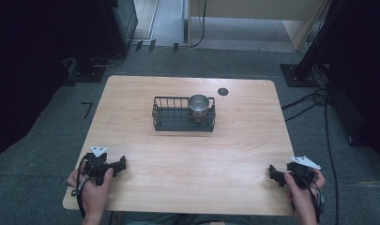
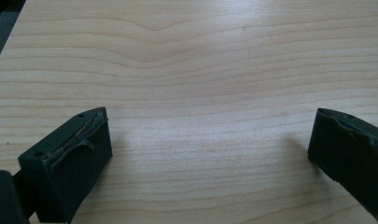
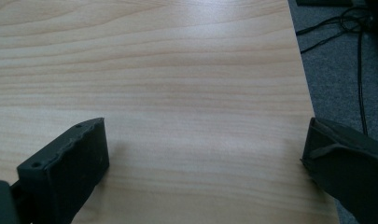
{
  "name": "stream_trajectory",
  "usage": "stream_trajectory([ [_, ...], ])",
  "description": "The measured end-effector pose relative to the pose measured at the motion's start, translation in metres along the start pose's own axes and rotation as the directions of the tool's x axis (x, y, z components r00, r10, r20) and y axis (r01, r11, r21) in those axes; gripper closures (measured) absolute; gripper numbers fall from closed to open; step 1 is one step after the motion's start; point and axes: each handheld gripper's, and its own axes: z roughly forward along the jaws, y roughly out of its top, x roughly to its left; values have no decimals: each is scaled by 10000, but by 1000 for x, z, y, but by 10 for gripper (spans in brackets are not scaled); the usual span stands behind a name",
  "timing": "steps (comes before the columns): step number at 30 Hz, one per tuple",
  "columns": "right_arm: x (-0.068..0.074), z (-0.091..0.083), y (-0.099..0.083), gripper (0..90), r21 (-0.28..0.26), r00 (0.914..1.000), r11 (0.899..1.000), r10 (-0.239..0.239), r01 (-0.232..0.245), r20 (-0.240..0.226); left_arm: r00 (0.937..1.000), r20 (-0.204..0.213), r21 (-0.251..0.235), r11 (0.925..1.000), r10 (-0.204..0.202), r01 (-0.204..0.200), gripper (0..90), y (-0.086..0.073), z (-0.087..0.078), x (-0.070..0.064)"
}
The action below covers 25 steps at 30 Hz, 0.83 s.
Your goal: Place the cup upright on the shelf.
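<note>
A black wire basket stands at the middle of the wooden table, toward the far side. A shiny metal cup stands upright in the basket's right end. My left gripper rests at the table's near left corner, held by a hand, far from the basket. Its jaws are wide apart over bare wood in the left gripper view. My right gripper sits at the near right corner, also held by a hand. Its jaws stand wide apart over bare wood near the table's edge.
A small dark round disc lies on the table behind the basket's right end. Grey carpet surrounds the table, with cables on the floor at the right and dark stands at both sides.
</note>
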Motion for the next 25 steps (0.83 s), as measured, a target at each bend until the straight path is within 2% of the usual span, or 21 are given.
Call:
stream_trajectory([
  [4,-4,-5,-8,0,-183,10000,9998,-21,21,-17,10000,1,7,10000,9,-9,0,0,0,0],
  [16,-5,-6,-9,0,-187,10000,9998,-47,47,-39,10000,10,-2,10000,-10,10,0,1,1,0],
  [21,-3,-6,-9,0,-193,9994,9996,231,-227,239,10000,3,-16,10000,-32,32,0,1,1,-1],
  [25,-3,-6,-9,0,-197,9994,9995,244,-239,232,10000,-35,-5,10000,-65,65,0,2,2,-1],
])
